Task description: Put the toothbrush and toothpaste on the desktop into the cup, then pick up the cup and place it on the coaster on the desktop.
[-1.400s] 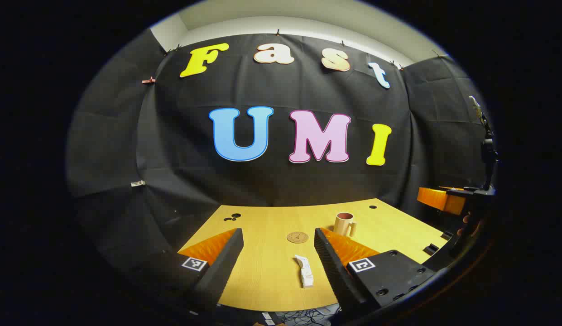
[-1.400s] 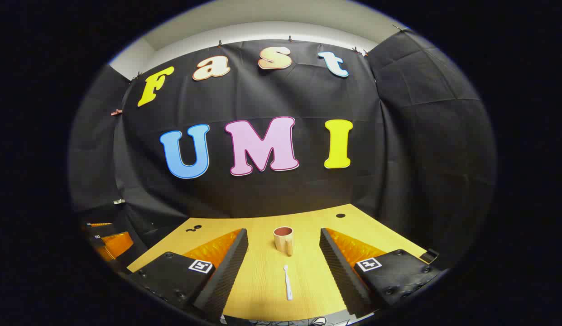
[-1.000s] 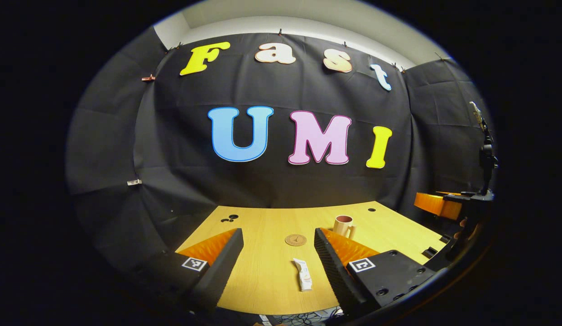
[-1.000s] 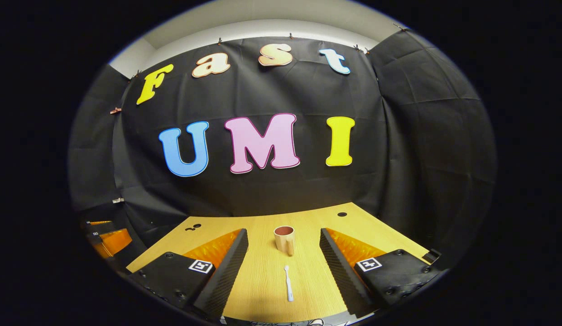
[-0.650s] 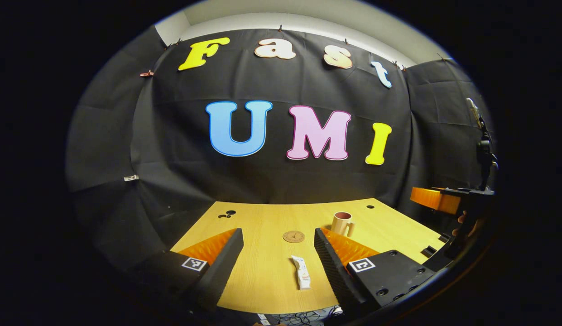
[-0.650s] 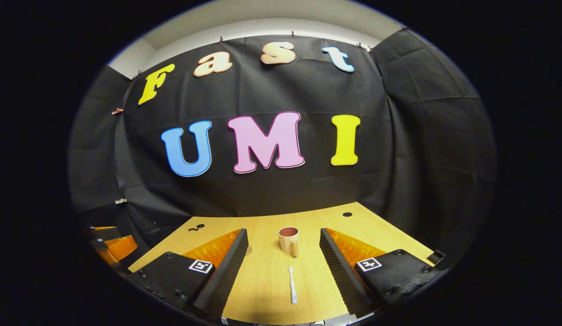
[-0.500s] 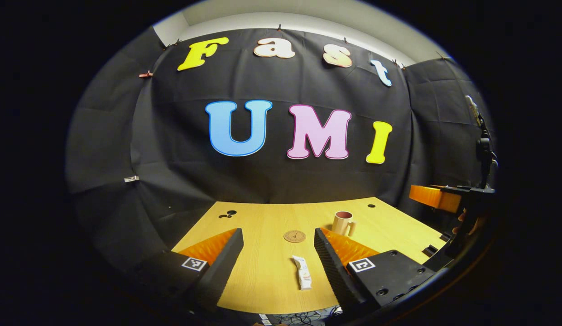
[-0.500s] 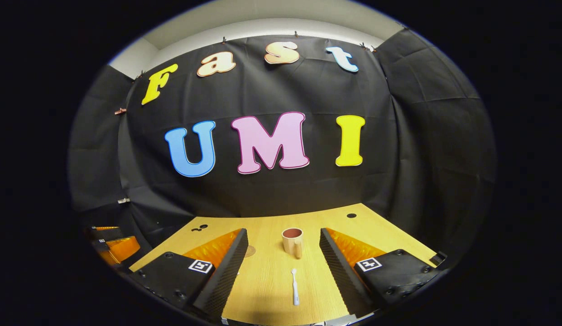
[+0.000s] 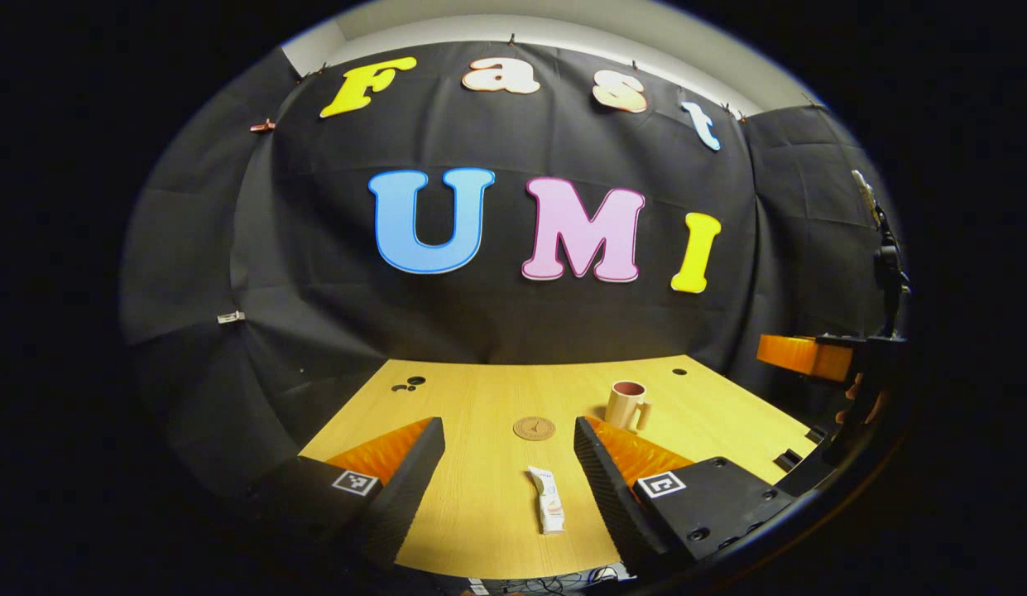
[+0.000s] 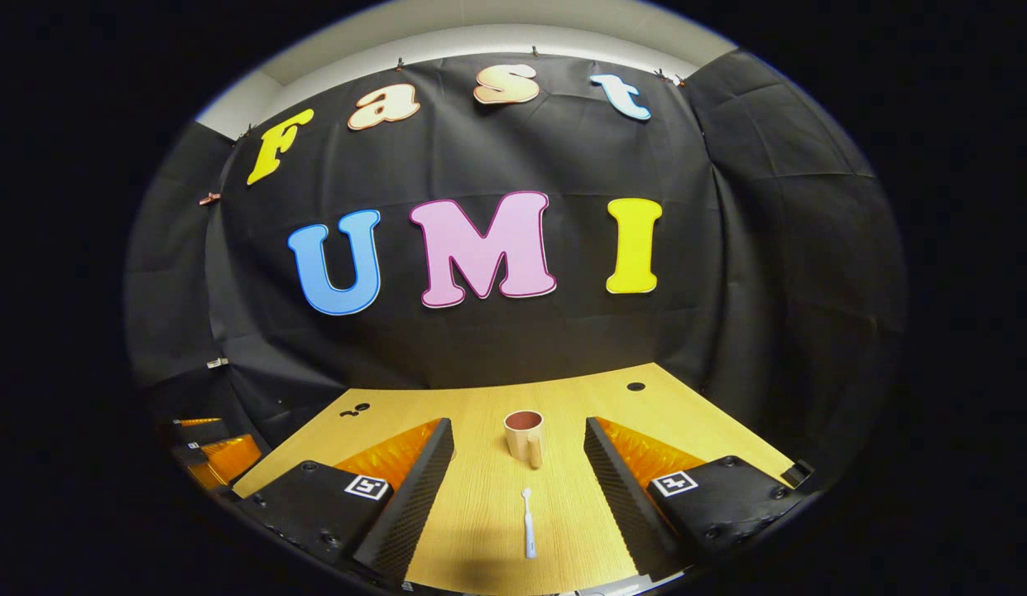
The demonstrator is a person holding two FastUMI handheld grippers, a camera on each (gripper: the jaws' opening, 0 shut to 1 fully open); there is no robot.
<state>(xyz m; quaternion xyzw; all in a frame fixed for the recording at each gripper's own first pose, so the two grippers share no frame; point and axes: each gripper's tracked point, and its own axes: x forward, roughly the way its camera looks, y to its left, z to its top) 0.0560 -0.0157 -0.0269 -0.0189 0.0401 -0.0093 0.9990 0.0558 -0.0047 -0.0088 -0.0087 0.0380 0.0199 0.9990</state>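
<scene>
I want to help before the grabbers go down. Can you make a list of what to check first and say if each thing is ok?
1. Left gripper open, toothpaste lying between its fingers: ok.
2. Right gripper open, toothbrush lying lined up between its fingers: ok.
3. Cup upright, mouth open: ok.
4. Anything inside the cup: cannot tell.
5. Coaster bare, ready for the cup: ok.
6. Toothpaste cap closed: cannot tell.

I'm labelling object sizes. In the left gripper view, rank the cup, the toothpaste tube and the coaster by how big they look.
1. Cup looks largest, though it stands farthest back.
2. Toothpaste tube: longer than the cup is tall but slimmer, and nearest the camera, so its order against the cup is unsure.
3. Coaster looks smallest, a flat disc seen foreshortened.
</scene>
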